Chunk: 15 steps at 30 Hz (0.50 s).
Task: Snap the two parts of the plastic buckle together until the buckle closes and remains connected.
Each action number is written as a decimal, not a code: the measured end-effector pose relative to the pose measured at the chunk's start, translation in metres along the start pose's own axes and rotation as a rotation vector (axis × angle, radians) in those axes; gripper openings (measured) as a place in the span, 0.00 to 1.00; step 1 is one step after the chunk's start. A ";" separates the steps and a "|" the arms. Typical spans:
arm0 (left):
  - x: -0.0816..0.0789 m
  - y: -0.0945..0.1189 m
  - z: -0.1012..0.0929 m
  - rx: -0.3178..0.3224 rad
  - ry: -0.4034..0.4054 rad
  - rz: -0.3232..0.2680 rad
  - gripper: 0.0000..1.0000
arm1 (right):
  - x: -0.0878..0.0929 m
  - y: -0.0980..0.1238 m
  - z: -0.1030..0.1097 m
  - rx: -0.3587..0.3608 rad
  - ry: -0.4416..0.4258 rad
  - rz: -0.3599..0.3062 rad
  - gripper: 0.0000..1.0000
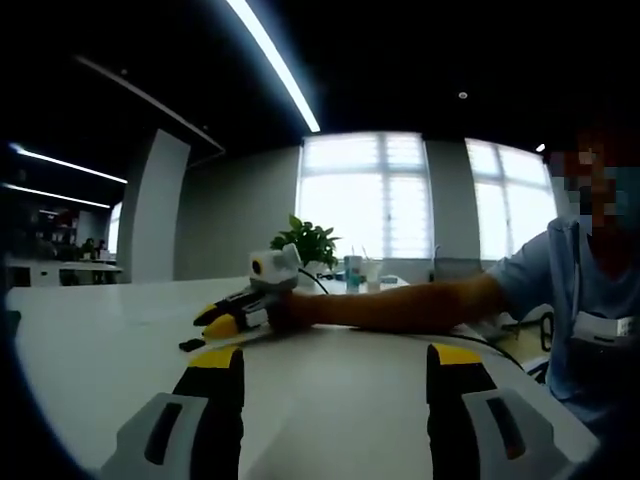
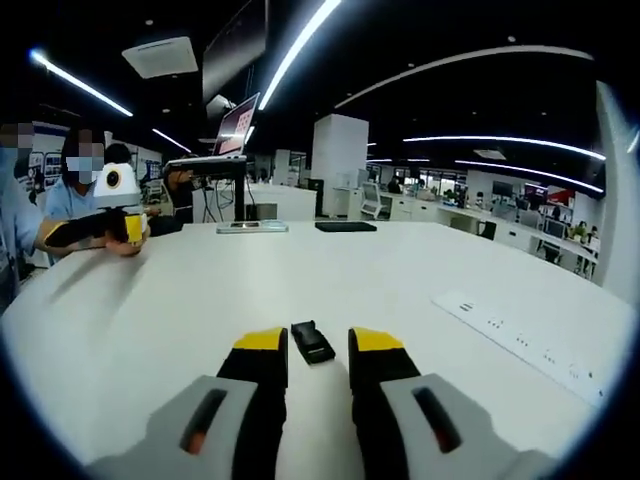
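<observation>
— Black plastic, that small piece on the white table (image 2: 420, 270): is it the buckle?
— It looks like it. In the right gripper view the black buckle (image 2: 312, 342) lies flat on the table, just ahead of the right gripper (image 2: 317, 352) and between its two yellow-tipped jaws. Whether it is one part or two already joined, I cannot tell.
— Do the jaws touch the buckle?
— No. They stand apart with a gap on either side of it, so the right gripper is spread and grips nothing.
— And the left gripper?
— In the left gripper view its own jaws rise wide apart, the left gripper (image 1: 335, 360) holding nothing, with bare table between them. In the right gripper view it sits far beyond the buckle, towards the table's far left edge, in the person's hand (image 2: 128, 244).
— Does the buckle show from that side?
— A small dark piece (image 1: 192, 345) lies on the table beside the yellow tips of the right gripper, which enters the left gripper view held by the person's bare forearm (image 1: 400, 305). It is too small to make out more.
— Anything else near the buckle?
— A white strip with small markings (image 2: 520, 340) lies on the table well to the right of it
</observation>
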State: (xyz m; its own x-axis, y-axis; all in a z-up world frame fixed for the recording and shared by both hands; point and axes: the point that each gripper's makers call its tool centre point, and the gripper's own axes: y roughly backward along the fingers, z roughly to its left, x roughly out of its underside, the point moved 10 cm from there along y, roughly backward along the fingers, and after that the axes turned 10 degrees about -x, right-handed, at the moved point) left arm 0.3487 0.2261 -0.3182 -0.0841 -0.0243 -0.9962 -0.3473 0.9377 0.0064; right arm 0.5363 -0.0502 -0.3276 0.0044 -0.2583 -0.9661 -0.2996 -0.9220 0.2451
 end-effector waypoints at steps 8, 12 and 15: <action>-0.001 0.001 0.003 -0.003 0.012 -0.013 0.75 | -0.007 0.003 -0.005 0.017 -0.020 -0.088 0.32; -0.002 0.002 0.003 -0.008 0.020 -0.025 0.74 | -0.018 0.008 0.012 0.041 -0.014 -0.146 0.34; -0.002 0.004 0.000 -0.011 0.028 -0.038 0.74 | -0.026 0.007 0.020 0.040 -0.022 -0.164 0.38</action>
State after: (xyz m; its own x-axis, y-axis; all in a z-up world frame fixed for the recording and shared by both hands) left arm 0.3478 0.2295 -0.3163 -0.0966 -0.0702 -0.9928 -0.3611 0.9320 -0.0307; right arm 0.5154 -0.0441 -0.3024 0.0354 -0.0986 -0.9945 -0.3345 -0.9389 0.0812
